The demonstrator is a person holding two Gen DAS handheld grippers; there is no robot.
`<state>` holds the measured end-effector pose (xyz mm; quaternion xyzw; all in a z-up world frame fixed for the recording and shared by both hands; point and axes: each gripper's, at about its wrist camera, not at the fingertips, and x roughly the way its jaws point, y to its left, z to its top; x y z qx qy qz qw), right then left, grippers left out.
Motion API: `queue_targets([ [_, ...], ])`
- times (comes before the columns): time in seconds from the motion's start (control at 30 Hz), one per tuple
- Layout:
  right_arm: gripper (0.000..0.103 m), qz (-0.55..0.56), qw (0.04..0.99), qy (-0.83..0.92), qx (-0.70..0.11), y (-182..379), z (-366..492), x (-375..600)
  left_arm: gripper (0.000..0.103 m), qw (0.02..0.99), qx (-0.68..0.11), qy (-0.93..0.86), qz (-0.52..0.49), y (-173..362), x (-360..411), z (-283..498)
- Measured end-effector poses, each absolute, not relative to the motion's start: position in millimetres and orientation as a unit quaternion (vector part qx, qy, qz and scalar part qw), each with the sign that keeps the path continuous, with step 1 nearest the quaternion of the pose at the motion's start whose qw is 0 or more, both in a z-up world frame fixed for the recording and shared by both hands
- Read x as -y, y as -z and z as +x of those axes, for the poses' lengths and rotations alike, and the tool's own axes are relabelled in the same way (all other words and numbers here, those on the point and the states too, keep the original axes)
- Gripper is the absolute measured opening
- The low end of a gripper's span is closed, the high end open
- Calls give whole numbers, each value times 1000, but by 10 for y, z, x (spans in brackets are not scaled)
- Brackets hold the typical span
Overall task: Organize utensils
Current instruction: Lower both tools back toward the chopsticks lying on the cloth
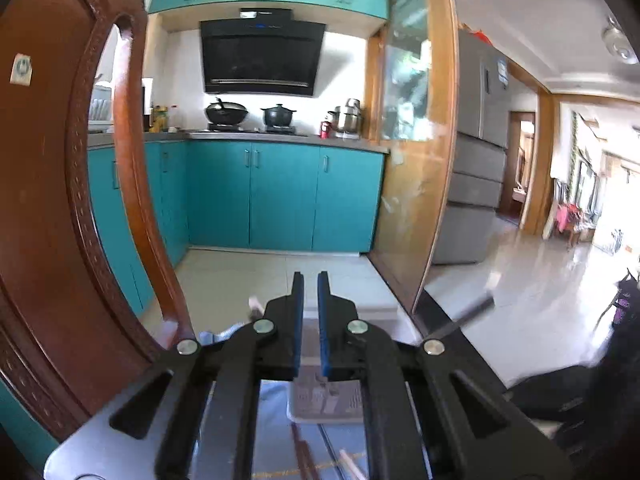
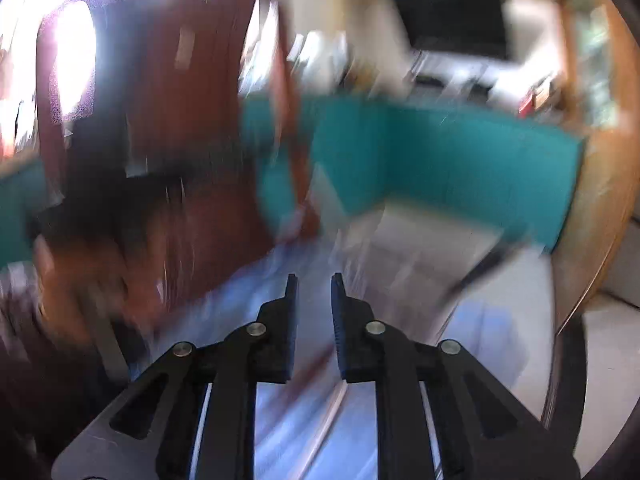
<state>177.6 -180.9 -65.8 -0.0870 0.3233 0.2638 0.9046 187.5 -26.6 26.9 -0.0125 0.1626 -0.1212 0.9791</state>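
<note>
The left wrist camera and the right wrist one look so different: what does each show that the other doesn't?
Only the left wrist view shows the grey refrigerator, the black wok, the black lidded pot and a pale slotted plastic tray below the left gripper. Only the right wrist view, heavily blurred, shows the right gripper with nothing visible between its fingers. Both share the teal kitchen cabinets, the black range hood and the carved brown wooden chair.

Home kitchen: teal cabinets, range hood, wok, fridge.
</note>
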Motion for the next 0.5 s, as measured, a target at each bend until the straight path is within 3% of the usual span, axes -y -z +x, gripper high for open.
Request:
queue_targets([
  [0.13, 17, -67, 857, -207, -466, 1361, 2148, 1817, 7, 968, -228, 104, -1, 115, 238, 1929],
  [0.27, 17, -50, 834, -191, -515, 1635, 2279, 1856, 7, 945, -310, 97, -24, 460, 127, 2140],
  [0.5, 19, -45, 818, -207, -535, 1748, 2323, 1761, 16, 929, -361, 84, -16, 660, 117, 2252],
])
